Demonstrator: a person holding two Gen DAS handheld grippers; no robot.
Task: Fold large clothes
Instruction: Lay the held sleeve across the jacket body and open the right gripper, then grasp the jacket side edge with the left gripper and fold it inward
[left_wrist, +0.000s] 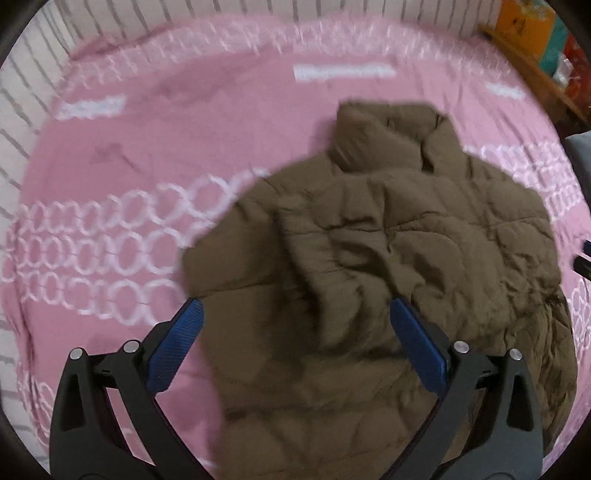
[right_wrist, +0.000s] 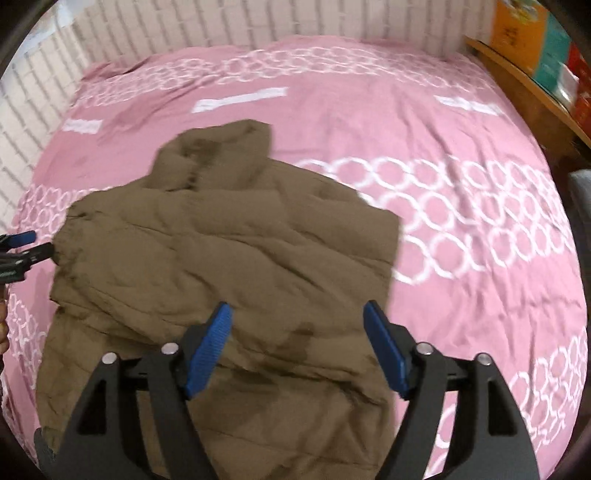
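Jacket (left_wrist: 388, 240), brown quilted, is lying rumpled on pink bedspread (left_wrist: 129, 147), collar pointing toward far wall. Left gripper (left_wrist: 295, 314) is hanging wide open over its near-left part, nothing betw. pads. Right gripper (right_wrist: 297, 314) is also standing open above the jacket's right side, not gripping anything.

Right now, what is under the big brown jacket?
The brown jacket lies on a pink bedspread with white rings, which shows all around it. Whatever is directly beneath the jacket is covered, so I cannot tell if anything else hides there.
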